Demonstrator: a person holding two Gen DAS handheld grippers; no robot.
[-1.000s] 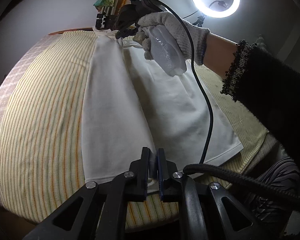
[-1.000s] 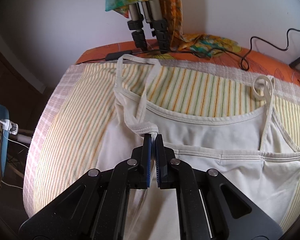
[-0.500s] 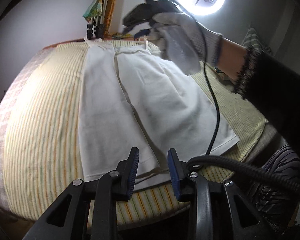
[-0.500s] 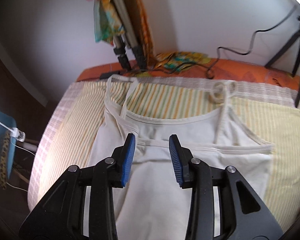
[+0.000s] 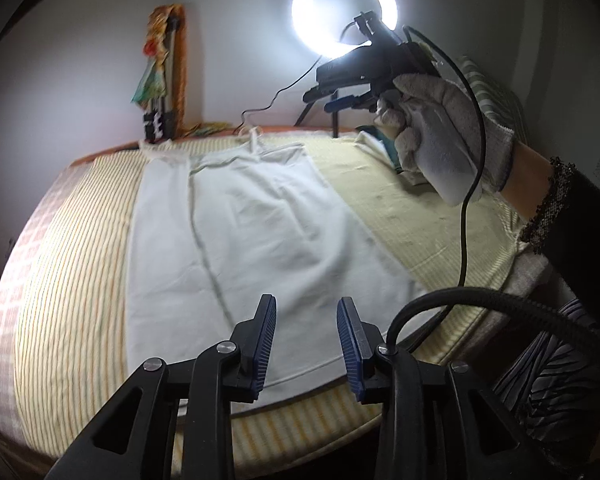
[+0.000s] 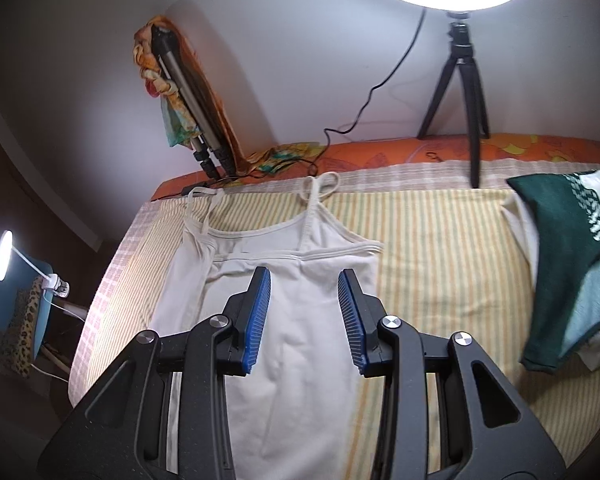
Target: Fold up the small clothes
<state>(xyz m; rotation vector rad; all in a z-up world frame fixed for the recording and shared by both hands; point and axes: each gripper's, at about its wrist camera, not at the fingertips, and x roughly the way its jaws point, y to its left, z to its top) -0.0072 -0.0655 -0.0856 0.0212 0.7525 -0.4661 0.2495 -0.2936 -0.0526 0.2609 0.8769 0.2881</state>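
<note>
Striped bedcover [image 6: 440,248], white camisole [image 6: 300,360] flat, both grippers' fingers apart

The camisole [image 6: 300,332] is smooth, matt white knit cloth with ribbed trim. The bed cover [image 6: 428,248] is matt striped woven cloth. The right gripper [image 6: 304,320] is matt black plastic with ridged blue pads and shiny metal screws.

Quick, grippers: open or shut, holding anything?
Left gripper: open, holding nothing, above the white camisole.
Right gripper: open, holding nothing, above the same top.
</note>
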